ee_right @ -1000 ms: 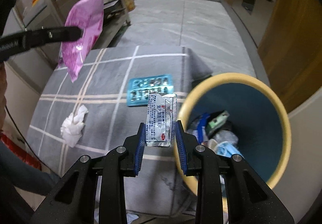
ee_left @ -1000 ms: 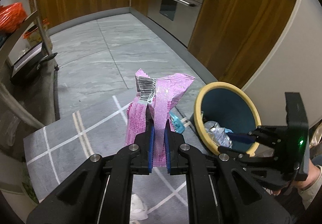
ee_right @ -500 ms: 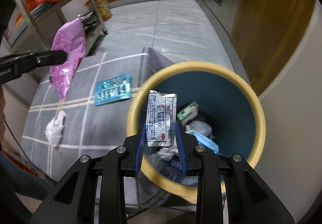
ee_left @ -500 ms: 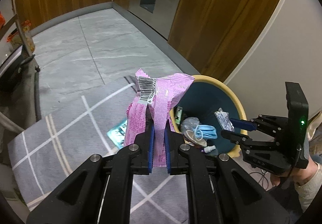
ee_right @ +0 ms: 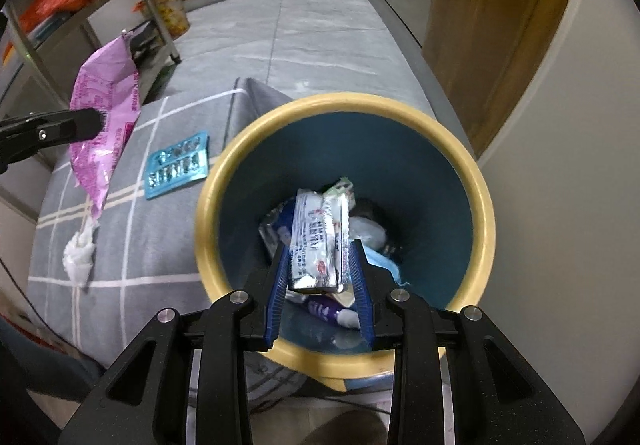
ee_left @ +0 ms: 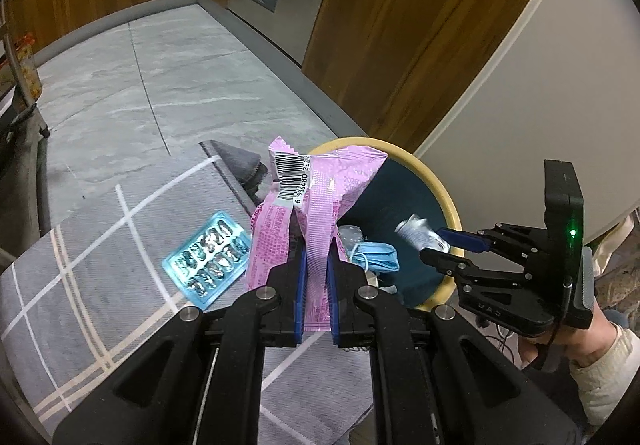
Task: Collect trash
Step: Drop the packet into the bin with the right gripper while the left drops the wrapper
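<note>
A: What is largest here?
B: A blue bin (ee_right: 400, 149) with a yellow rim, beside a grey checked cloth (ee_right: 120, 245).
A: And the trash?
B: The left hand-held gripper (ee_left: 316, 281) pinches a pink wrapper (ee_left: 320, 201) near the rim, likely for dropping. The right hand-held gripper (ee_right: 320, 265), jaws just loosening, has a silver sachet (ee_right: 318, 245) between them over the bin's mouth.

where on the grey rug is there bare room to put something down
Free: the rug between the blister pack and the crumpled tissue, and the near stretch beside the bin. Crowded: the bin's inside, piled with trash.
</note>
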